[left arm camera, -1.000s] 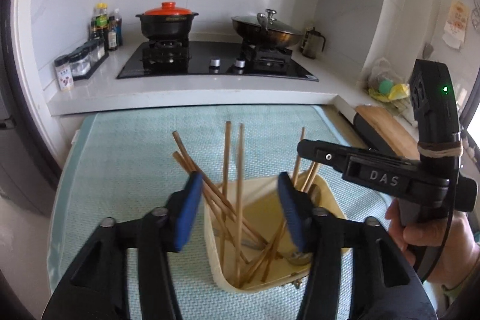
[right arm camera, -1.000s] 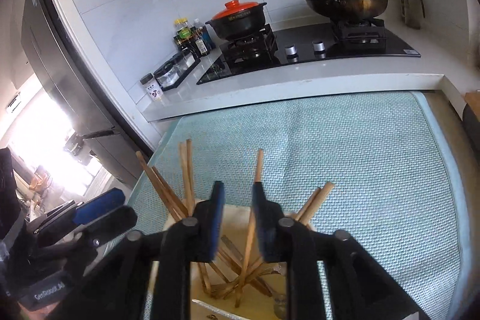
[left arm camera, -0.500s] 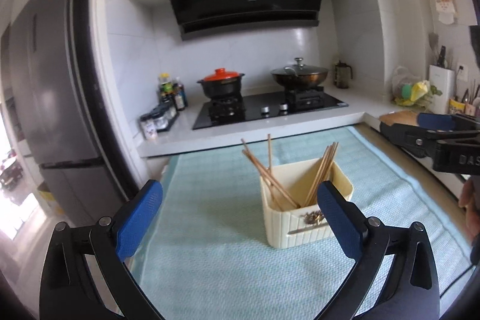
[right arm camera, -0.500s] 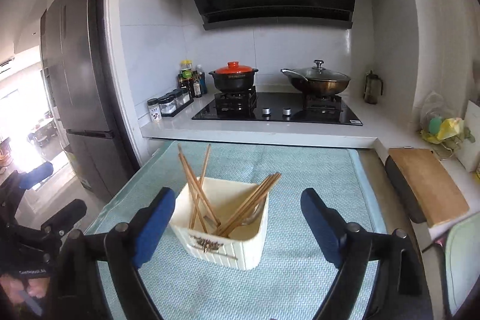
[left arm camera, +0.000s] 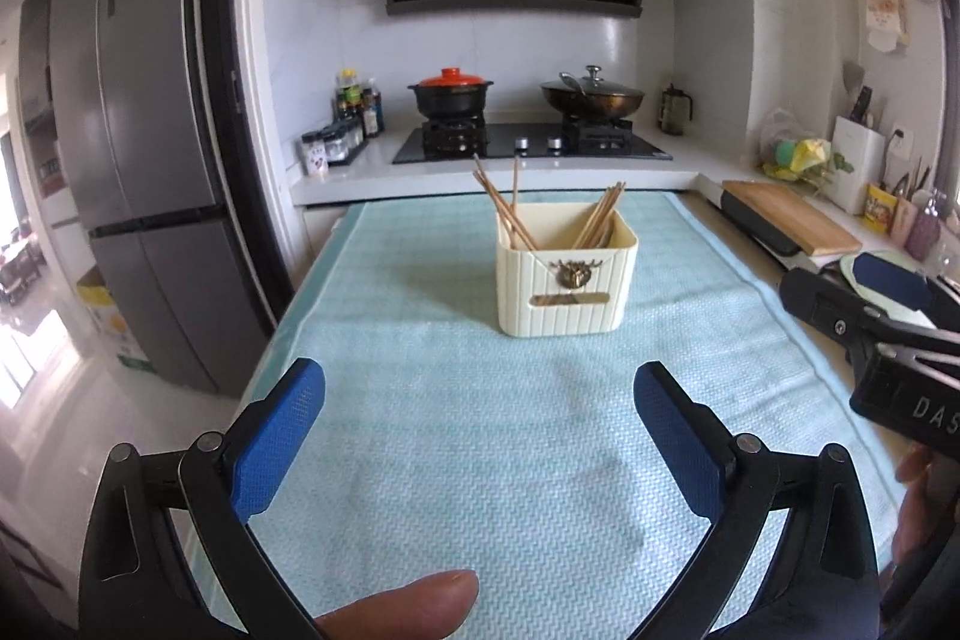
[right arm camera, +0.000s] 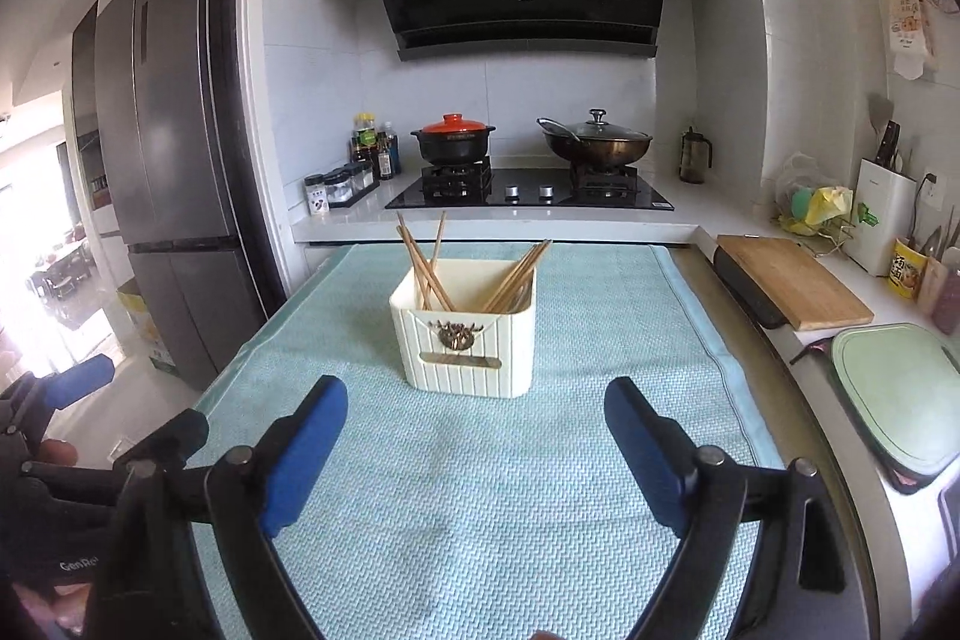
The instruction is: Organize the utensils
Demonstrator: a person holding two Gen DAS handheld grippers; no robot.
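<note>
The chopsticks (left arm camera: 516, 211) are standing in two leaning bunches inside the cream holder (left arm camera: 566, 280), which is sitting upright on the far half of the pale green cloth (left arm camera: 456, 460), near the stove (left arm camera: 531, 142). You are holding the left gripper (left arm camera: 480, 436) well short of the holder, jaws spread wide and gripping nothing. You are keeping the right gripper (right arm camera: 477, 451) beside it, equally released, with only bare cloth lying between its blue pads (right arm camera: 306, 454).

Chopsticks' (left arm camera: 516, 214) lower ends inside holder (left arm camera: 564, 292)
</note>
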